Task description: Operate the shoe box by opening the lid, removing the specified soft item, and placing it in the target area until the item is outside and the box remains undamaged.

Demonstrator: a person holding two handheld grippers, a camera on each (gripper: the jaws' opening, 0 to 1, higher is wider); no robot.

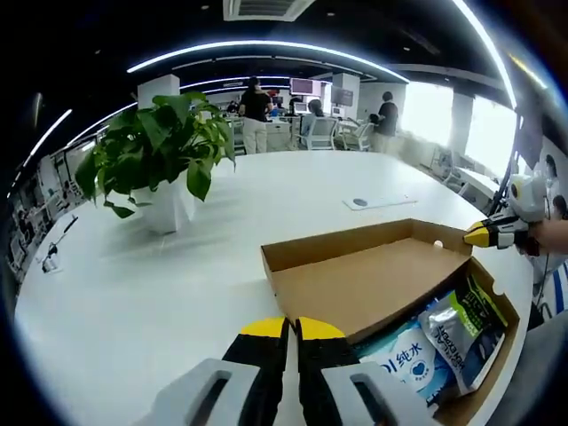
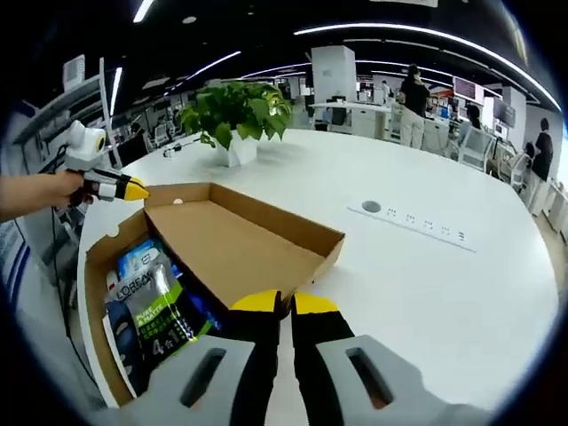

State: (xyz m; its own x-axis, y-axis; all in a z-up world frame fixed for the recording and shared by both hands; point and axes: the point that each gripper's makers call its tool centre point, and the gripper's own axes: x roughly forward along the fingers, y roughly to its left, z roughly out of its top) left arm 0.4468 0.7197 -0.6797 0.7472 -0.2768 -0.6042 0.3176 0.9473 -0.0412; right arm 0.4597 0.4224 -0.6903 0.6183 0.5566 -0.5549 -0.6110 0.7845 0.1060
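A brown cardboard shoe box stands open on the white table, its lid (image 1: pixel 373 280) (image 2: pixel 235 244) folded back and showing its bare inside. In the box base (image 1: pixel 506 311) (image 2: pixel 98 266) lie a grey-green soft pouch (image 1: pixel 461 324) (image 2: pixel 155 311) and a blue-and-white soft pack (image 1: pixel 404 355) (image 2: pixel 142 257). My left gripper (image 1: pixel 291 330) is shut just before the lid's near edge, with nothing visible between its yellow tips; it also appears as the left gripper (image 2: pixel 129 188) by a box corner. My right gripper (image 2: pixel 286 304) is shut at the lid's opposite edge, and the right gripper (image 1: pixel 484 235) hovers by the far corner.
A potted green plant (image 1: pixel 160 160) (image 2: pixel 235 115) stands on the table (image 1: pixel 133 293) beyond the box. A flat socket strip (image 1: pixel 377 202) (image 2: pixel 417 222) is set in the tabletop. People stand at desks far behind. The table edge runs close along the box base.
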